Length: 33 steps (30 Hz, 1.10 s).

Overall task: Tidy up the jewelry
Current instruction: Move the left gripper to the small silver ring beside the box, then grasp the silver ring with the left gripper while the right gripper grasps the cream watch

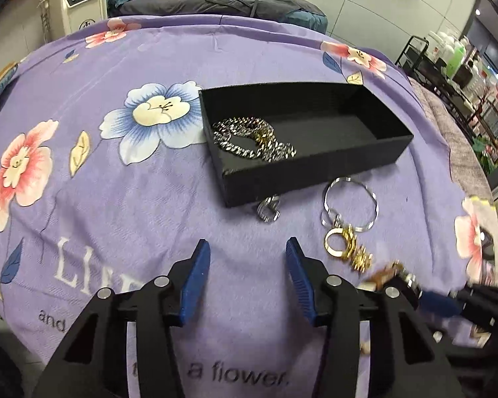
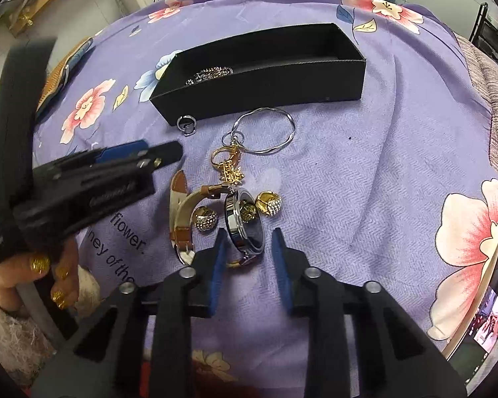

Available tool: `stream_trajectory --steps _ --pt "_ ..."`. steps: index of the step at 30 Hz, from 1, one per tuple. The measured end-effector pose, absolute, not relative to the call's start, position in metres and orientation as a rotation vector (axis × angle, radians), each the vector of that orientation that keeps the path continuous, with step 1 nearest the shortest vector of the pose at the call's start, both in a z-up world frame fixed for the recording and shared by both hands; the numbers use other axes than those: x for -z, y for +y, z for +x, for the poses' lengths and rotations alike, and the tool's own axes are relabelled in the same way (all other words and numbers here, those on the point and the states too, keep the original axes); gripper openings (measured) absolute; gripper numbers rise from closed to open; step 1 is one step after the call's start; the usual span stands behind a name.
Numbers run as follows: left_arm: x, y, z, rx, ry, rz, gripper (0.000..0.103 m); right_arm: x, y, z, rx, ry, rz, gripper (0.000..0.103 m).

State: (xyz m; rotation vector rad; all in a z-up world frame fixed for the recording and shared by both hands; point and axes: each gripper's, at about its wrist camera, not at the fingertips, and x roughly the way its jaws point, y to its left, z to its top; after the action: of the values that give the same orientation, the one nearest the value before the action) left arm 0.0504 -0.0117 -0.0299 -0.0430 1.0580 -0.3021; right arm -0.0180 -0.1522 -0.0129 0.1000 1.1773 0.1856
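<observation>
While both grippers, left (image 1: 248,258) and right (image 2: 248,248), hover spread and empty, one black box (image 2: 259,94) lies crosswise on the cloth (image 2: 365,182), holding one chain (image 1: 254,139); two studded earrings (image 2: 207,220), one bangle (image 2: 265,131) outside.

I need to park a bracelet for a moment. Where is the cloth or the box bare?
The right half of the black box is bare, beyond the chain heaped at its left end. The purple cloth right of the silver bangle is bare too. It is crowded around the watch and bead earrings before the right gripper.
</observation>
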Motion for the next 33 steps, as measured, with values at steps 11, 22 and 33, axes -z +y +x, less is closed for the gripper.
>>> stream_trajectory --steps 11,22,33 --pt "0.033 -0.032 0.064 0.258 1.028 0.001 0.017 0.015 -0.154 -0.018 -0.178 1.170 0.095 0.018" --pt "0.032 -0.024 0.053 0.277 1.037 -0.019 0.015 0.015 -0.155 -0.018 -0.178 1.171 0.094 0.018" --pt "0.027 -0.018 0.040 0.307 1.059 -0.039 0.015 0.009 -0.154 -0.019 -0.194 1.179 0.098 0.017"
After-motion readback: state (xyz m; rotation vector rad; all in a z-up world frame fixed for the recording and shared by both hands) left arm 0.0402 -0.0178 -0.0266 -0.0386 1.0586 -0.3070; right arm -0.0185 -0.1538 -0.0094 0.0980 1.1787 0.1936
